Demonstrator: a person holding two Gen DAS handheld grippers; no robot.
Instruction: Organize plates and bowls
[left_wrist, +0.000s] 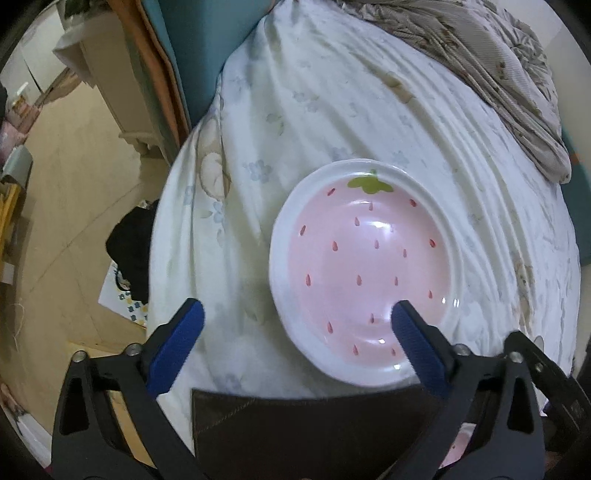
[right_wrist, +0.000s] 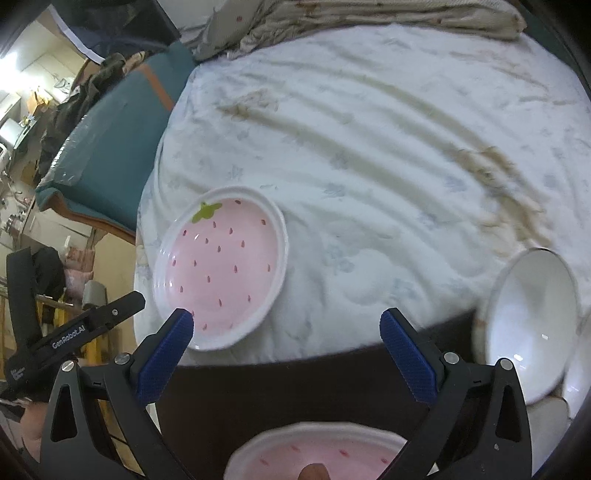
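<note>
Left wrist view: the left gripper (left_wrist: 297, 321) is being held spread open, its right finger overlapping a round pink strawberry-patterned ceramic plate (left_wrist: 365, 269). The right gripper (right_wrist: 286, 328) is likewise being held open, with a white ceramic bowl (right_wrist: 530, 328) lying to its right.

We've got a pink strawberry-print ceramic plate (left_wrist: 365, 269) with red seed dots, green leaf and white rim, a plain white ceramic bowl (right_wrist: 528, 328), and a white bedsheet (left_wrist: 332, 110) with faint blue flowers.

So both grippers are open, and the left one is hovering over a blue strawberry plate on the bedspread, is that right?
Not quite: the strawberry plate is pink with a white rim, not blue, as the left wrist view shows. The rest holds: the left gripper and right gripper are both open, and the plate lies on the bedspread.
</note>
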